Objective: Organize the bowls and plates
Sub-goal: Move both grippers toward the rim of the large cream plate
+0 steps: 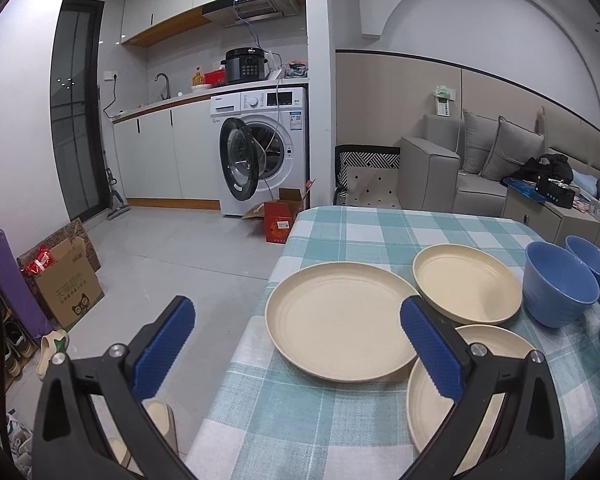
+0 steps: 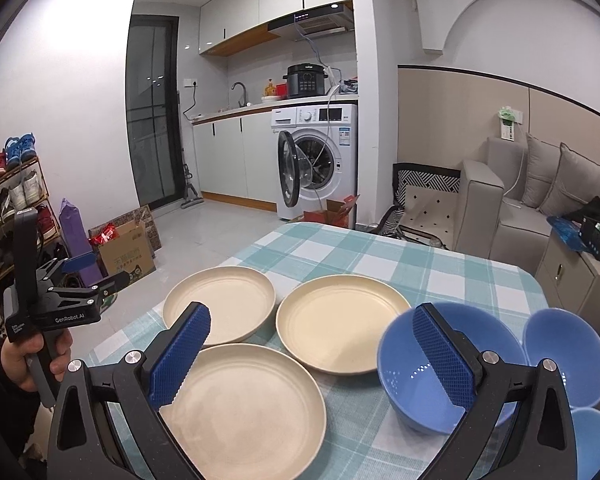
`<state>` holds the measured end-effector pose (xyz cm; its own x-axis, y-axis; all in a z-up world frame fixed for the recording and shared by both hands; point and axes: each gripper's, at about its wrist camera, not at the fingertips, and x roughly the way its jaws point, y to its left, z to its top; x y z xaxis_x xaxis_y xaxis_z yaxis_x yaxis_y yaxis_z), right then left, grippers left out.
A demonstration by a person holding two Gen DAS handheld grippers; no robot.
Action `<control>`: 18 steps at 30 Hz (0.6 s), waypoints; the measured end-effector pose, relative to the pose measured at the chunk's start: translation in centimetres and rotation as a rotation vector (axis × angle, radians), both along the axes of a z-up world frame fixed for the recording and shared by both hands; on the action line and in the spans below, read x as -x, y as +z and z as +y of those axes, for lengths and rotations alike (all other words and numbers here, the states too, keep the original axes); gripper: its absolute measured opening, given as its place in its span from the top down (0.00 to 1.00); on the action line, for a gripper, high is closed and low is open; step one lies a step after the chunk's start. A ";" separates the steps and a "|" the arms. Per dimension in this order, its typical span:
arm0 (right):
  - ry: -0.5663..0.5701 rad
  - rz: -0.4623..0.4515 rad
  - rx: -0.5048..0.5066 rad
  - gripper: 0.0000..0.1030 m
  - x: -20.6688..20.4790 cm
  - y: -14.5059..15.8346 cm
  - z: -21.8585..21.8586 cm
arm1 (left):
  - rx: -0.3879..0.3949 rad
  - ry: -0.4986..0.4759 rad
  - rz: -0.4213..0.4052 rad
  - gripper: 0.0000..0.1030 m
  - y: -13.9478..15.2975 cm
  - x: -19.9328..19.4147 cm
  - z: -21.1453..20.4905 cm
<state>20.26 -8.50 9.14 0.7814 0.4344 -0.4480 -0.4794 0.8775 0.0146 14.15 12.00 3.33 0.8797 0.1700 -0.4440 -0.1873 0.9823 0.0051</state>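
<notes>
Plates dominate the left wrist view: three cream plates point(image 1: 340, 320) are lying at lower right on the checked tablecloth point(image 1: 380, 224), blue bowls point(image 1: 560, 292) sitting at the right edge, while the left gripper point(image 1: 296, 344) is gaping wide, empty. In the right wrist view, the right gripper point(image 2: 312, 356) is spreading wide, empty, above plates at centre and bowls at lower right.

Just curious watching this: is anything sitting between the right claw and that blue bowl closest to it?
Nothing visible. The right gripper is open above the table, and the nearest blue bowl sits right at its right finger, with only bare checked tablecloth nearby.
</notes>
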 end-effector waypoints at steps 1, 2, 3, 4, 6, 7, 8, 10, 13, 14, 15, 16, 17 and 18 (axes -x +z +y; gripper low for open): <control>0.008 0.007 0.000 0.00 -0.4 0.0 0.4 | -0.004 0.004 0.004 0.00 0.0 -0.2 0.1; 0.017 0.011 0.001 0.00 -0.7 0.0 0.8 | -0.008 0.009 0.009 0.00 0.0 -0.4 0.2; 0.026 0.015 0.003 0.00 -1.2 -0.2 1.1 | -0.012 0.011 0.014 0.00 -0.1 -0.5 0.2; 0.036 0.020 0.003 0.00 -1.5 -0.2 1.5 | -0.016 0.014 0.018 0.00 -0.1 -0.7 0.3; 0.052 0.032 0.007 0.00 -2.1 -0.3 2.3 | -0.026 0.022 0.026 0.00 -0.1 -0.9 0.5; 0.061 0.039 0.009 0.00 -2.4 -0.4 2.7 | -0.029 0.026 0.029 0.00 -0.1 -1.1 0.6; 0.073 0.047 0.009 0.00 -2.7 -0.5 3.1 | -0.030 0.028 0.034 0.00 -0.2 -1.3 0.7; 0.084 0.057 0.015 0.00 -3.3 -0.6 3.9 | -0.029 0.030 0.047 0.00 -0.3 -1.7 0.8; 0.101 0.078 0.022 0.00 -4.2 -0.8 5.0 | -0.039 0.031 0.067 0.00 -0.6 -2.4 0.9; 0.109 0.086 0.019 0.00 -4.4 -0.9 5.1 | -0.041 0.031 0.073 0.00 -0.7 -2.6 0.9; 0.118 0.095 0.014 0.00 -4.8 -0.9 5.4 | -0.042 0.031 0.077 0.00 -0.7 -2.8 0.9; 0.126 0.102 0.013 0.00 -5.2 -1.1 5.6 | -0.043 0.030 0.080 0.00 -0.8 -2.9 0.9; 0.131 0.109 0.014 0.00 -5.6 -1.1 6.0 | -0.043 0.031 0.083 0.00 -0.8 -3.1 0.9; 0.133 0.116 0.018 0.00 -5.9 -1.2 6.2 | -0.044 0.032 0.086 0.00 -0.9 -3.3 1.0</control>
<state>26.15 -2.30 7.91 0.6603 0.5215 -0.5405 -0.5872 0.8071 0.0614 17.47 13.00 2.44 0.8323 0.2185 -0.5095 -0.2158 0.9743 0.0652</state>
